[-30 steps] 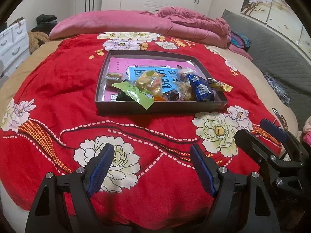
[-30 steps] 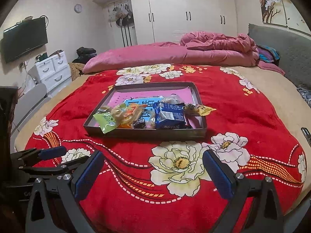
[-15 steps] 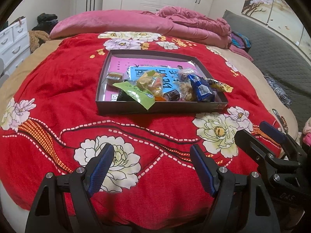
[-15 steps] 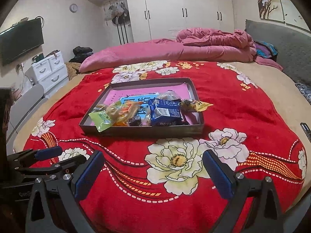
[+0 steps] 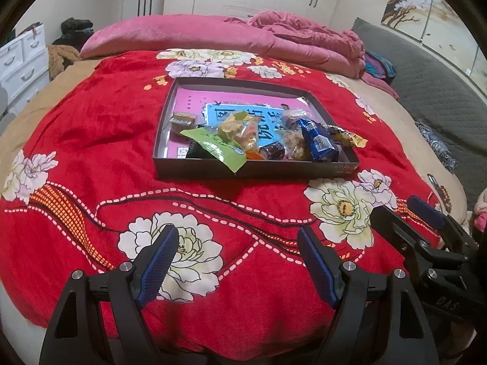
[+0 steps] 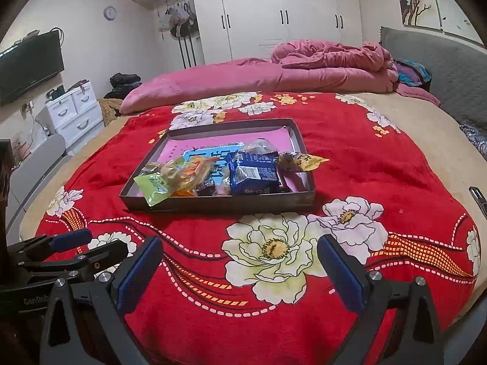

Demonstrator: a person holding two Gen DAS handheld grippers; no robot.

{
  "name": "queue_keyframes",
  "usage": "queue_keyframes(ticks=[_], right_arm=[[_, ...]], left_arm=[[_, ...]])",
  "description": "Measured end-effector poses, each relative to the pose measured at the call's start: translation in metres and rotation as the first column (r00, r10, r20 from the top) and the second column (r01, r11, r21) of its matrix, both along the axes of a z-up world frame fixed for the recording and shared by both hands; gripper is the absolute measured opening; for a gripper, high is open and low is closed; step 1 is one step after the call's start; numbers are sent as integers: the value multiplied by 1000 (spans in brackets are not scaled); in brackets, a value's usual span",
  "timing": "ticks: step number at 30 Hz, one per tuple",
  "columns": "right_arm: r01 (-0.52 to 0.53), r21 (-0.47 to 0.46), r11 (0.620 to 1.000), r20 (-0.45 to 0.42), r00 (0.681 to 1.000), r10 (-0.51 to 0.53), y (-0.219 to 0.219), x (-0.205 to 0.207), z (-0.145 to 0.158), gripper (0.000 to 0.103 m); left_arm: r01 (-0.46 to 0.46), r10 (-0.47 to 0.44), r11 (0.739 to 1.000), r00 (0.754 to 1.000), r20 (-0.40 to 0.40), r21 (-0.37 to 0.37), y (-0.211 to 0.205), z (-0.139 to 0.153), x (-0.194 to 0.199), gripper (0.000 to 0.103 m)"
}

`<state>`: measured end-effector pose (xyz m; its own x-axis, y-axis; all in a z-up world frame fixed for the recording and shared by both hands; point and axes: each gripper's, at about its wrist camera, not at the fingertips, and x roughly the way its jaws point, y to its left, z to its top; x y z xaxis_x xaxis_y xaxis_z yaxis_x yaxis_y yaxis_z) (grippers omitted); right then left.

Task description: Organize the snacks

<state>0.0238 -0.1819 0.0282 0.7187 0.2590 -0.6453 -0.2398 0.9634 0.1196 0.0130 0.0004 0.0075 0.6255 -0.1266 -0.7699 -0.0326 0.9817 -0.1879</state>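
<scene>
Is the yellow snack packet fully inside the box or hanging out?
Hanging out: the yellow snack packet lies across the box's right rim, its tip over the red blanket.

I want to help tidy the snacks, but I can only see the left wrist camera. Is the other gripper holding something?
Observer: No. In the right wrist view the right gripper is open. Only the red blanket shows between its blue pads.
Operator: Is there a clock in the room? I can't find one.
Observer: Yes, a round wall clock hangs high up, left of the white wardrobe.
Operator: Anything else on that side?
Observer: A dark flat-screen TV is mounted on the wall, up and to the left of the white drawers.
</scene>
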Motion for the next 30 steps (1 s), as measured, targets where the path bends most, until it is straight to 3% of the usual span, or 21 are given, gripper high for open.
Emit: queue_keyframes(ticks=[17,30], right_arm=[[4,1,1000,0,1000,-4,-1,1,0,102],[9,-12,1000,-8,1000,-9,0,2,-2,102]], left_arm=[[8,-8,1000,1000,6,-1,0,1,0,81],[-19,18,999,1000,13,49,-1,4,0,81]])
